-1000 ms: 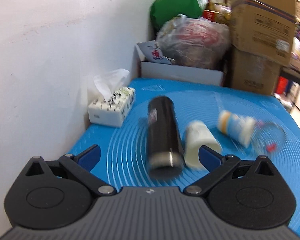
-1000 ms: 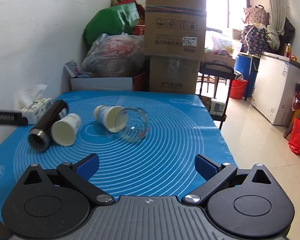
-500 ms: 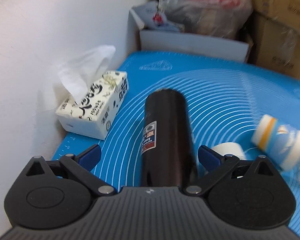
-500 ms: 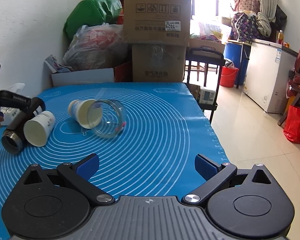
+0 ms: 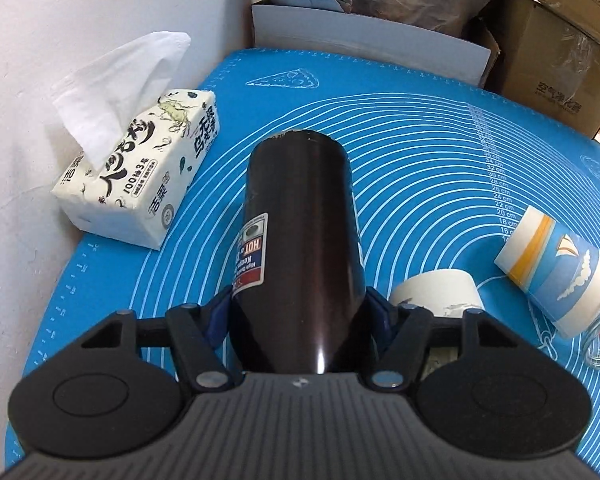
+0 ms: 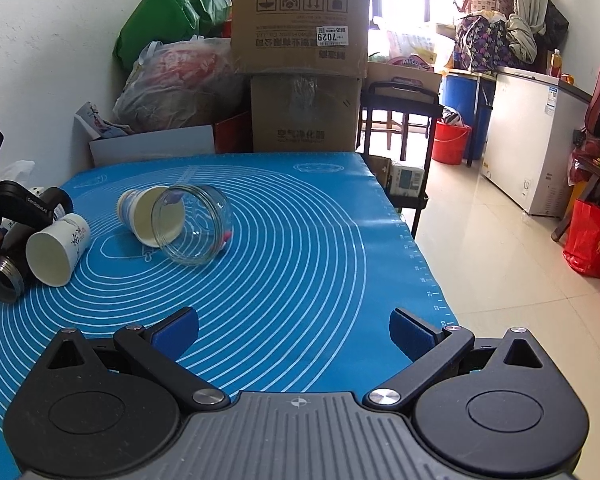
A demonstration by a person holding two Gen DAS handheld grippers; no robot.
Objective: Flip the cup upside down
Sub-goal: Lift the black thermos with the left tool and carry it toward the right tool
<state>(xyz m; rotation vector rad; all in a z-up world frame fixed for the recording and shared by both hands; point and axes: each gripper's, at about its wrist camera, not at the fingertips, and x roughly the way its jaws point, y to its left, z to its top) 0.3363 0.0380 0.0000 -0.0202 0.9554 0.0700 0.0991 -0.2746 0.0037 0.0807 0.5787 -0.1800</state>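
A black thermos cup lies on its side on the blue mat, its base pointing away from me. My left gripper is shut on its body near the open end. In the right wrist view the thermos cup lies at the far left with its threaded mouth showing, and the left gripper sits over it. My right gripper is open and empty above the mat's near edge.
A white paper cup, a blue-and-white paper cup and a glass jar lie on their sides on the mat. A tissue box sits by the wall. Cardboard boxes and bags stand behind the table.
My left gripper moved in over the black thermos cup and closed on it. My right gripper stayed open and shifted a little.
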